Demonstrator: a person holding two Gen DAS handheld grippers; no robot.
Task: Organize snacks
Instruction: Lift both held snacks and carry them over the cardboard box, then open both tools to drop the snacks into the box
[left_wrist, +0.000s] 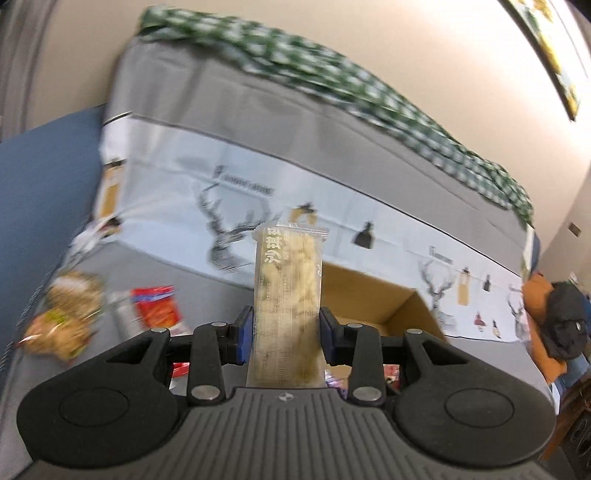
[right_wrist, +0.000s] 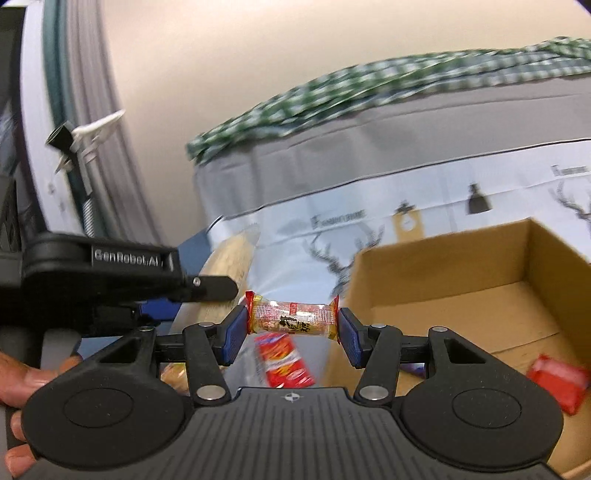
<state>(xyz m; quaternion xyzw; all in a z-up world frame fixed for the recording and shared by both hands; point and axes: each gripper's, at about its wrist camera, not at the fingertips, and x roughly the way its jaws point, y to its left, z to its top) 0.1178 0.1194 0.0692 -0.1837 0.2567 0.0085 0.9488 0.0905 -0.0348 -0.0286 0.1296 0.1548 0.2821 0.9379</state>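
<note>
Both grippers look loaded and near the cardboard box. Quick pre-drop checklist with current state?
1. Left gripper grip on the long clear snack pack: ok, pads press both sides, pack stands upright.
2. Right gripper grip on the small red-ended snack bar: ok, held crosswise by its ends.
3. Cardboard box open and has room: ok, bare floor shows, with a red packet inside.
4. Right gripper over the box: not ok, the bar sits left of the box's near wall.
5. Left gripper over the box: cannot tell, the box lies behind and to the right of the pack.
6. Gap between grippers: cannot tell, the left one is close on the right camera's left.
</note>
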